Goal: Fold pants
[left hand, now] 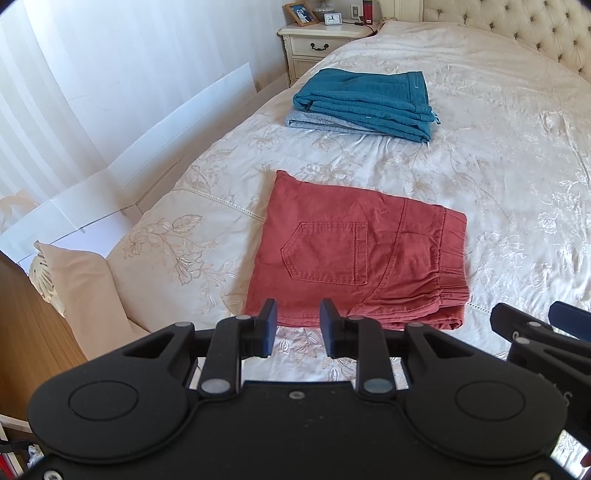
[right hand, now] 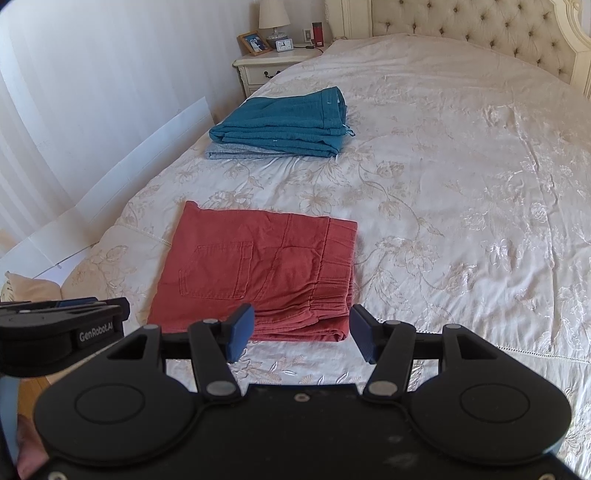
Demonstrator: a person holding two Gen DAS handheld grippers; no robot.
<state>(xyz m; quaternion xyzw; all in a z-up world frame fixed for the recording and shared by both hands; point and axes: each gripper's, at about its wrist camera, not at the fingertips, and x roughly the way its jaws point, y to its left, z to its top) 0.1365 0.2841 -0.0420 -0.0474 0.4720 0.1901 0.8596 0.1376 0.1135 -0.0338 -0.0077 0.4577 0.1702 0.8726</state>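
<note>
We see the red pants point(left hand: 354, 254) lying folded into a flat, nearly square packet on the bed point(left hand: 498, 166), near its left edge and close to the foot end. The cloth looks like a washed, slightly grainy cotton. On top there is 1 stitched back pocket point(left hand: 327, 253) with a pointed lower end, and the gathered elastic waistband point(left hand: 448, 258) runs along the right side of the packet, with its layers showing at the near right corner.

Our left gripper point(left hand: 298, 325) hangs just above the near edge of the pants. Its 2 blue pads stand apart with nothing between them, so it is released. Our right gripper point(right hand: 301, 330) hangs beside it over the near right corner of the packet, its pads wider apart and also empty.

Farther up the bed, near the same left edge, lies a stack of 2 folded garments: teal pants point(left hand: 369, 101) of a crinkled weave over a grey knit piece point(left hand: 317, 123). The bedspread is cream, shiny, with embroidered flowers. At the head end stand a tufted headboard point(right hand: 461, 33) and a cream nightstand point(left hand: 317, 40).
</note>
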